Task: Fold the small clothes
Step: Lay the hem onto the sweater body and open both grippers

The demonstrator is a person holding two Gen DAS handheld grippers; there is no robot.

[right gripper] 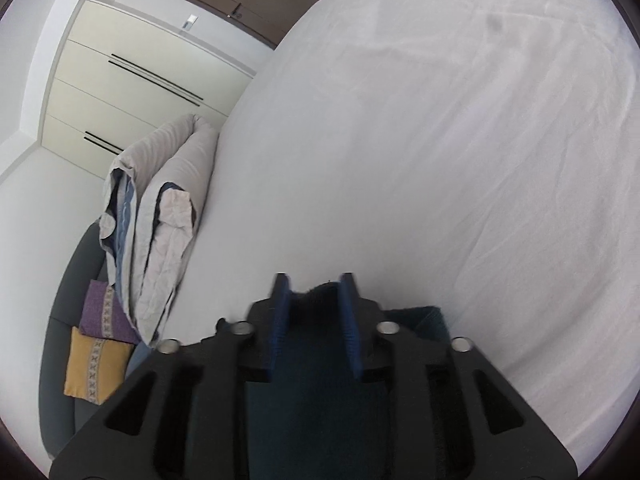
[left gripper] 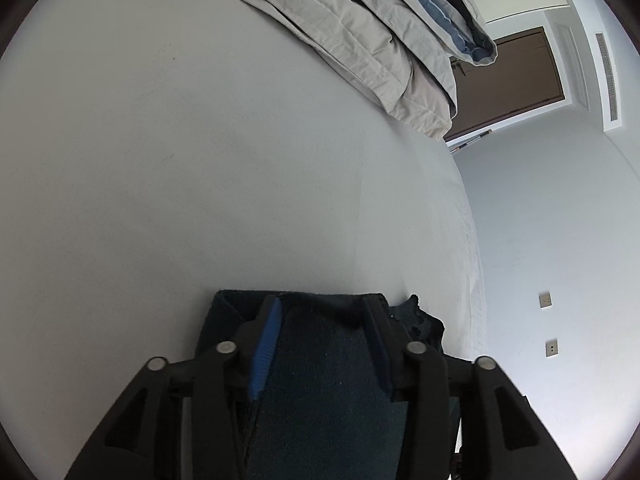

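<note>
Your left gripper (left gripper: 324, 312) and right gripper (right gripper: 316, 292) stand parted over the dark garment (left gripper: 320, 380), pads clear; it looks laid down near the bed (left gripper: 200, 160) edge for folding.

One white-sheeted bed (right gripper: 460, 140). On it: one dark teal garment (left gripper: 320, 360), one folded beige-and-blue duvet (right gripper: 160, 208) at its edge. Beside the bed: two cushions, one purple (right gripper: 104, 312), one yellow (right gripper: 94, 368); one brown door (left gripper: 508, 84); two wall sockets (left gripper: 545, 300).
</note>
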